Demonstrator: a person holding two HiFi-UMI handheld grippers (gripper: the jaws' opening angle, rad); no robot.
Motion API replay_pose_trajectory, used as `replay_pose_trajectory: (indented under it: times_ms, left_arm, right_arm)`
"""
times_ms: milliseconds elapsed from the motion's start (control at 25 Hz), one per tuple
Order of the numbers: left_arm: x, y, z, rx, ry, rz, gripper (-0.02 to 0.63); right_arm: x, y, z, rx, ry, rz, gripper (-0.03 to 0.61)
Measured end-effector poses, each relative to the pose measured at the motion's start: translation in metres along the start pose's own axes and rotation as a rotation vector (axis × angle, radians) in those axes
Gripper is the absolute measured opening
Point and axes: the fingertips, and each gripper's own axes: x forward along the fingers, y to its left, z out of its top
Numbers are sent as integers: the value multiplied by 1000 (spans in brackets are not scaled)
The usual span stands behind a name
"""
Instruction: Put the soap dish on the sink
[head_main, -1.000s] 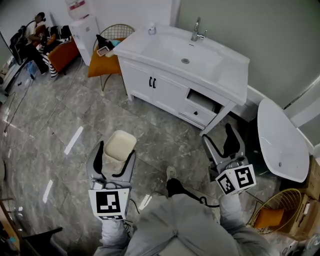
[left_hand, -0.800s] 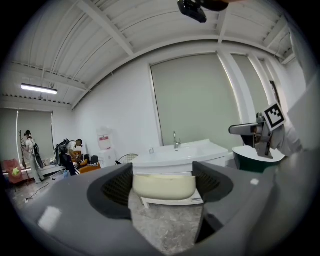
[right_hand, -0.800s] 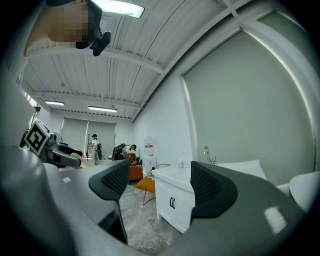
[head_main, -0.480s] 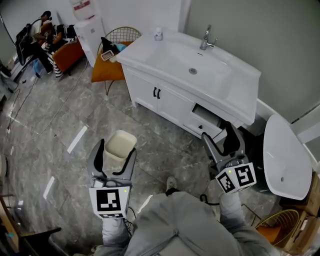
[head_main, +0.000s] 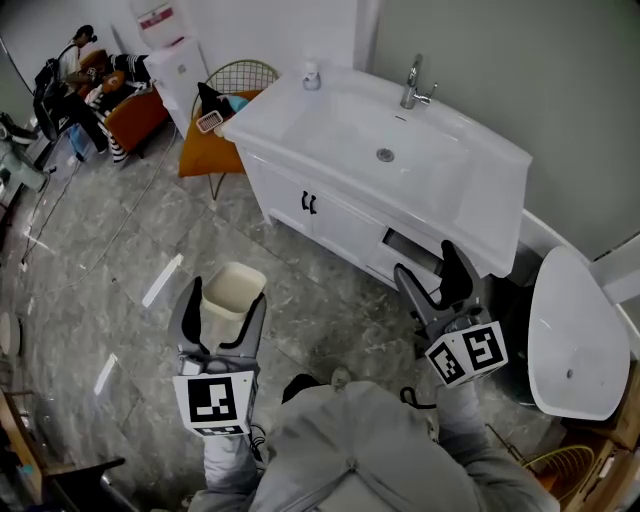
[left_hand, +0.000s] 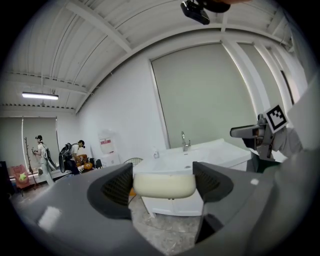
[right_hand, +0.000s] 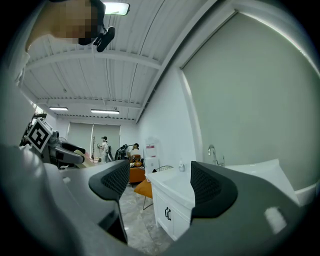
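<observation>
We are holding the dish (left_hand: 164, 184) clamped in the left gripper (head_main: 224, 300), still short of the sink (head_main: 495, 190). The right gripper (head_main: 430, 262) is gaping, empty. Next we likely need to step closer and set the dish near the sink's front edge.

Matt cream soap dish (head_main: 234, 290); glossy white sink (head_main: 330, 130); shiny metal tap (head_main: 412, 85); polished grey marble-look floor (head_main: 120, 230)

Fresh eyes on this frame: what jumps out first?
The cream soap dish stands out first, clamped between the left gripper's jaws above the grey floor, short of the white sink. Next is the sink itself, with a chrome faucet at its back edge. The right gripper is open and holds nothing, near the sink's front corner.
</observation>
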Motion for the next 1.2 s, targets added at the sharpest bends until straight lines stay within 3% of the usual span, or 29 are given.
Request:
replay_pose_trajectory:
  times_ms: [520,1200]
  left_arm:
    - [79,14,14,12,-3,-21,426]
    - [262,108,33,24,-62,-176,425]
  right_arm:
    - [60,-43,-5,10,0,-32,377]
    - [241,-59,-4,-15,-22,-123,379]
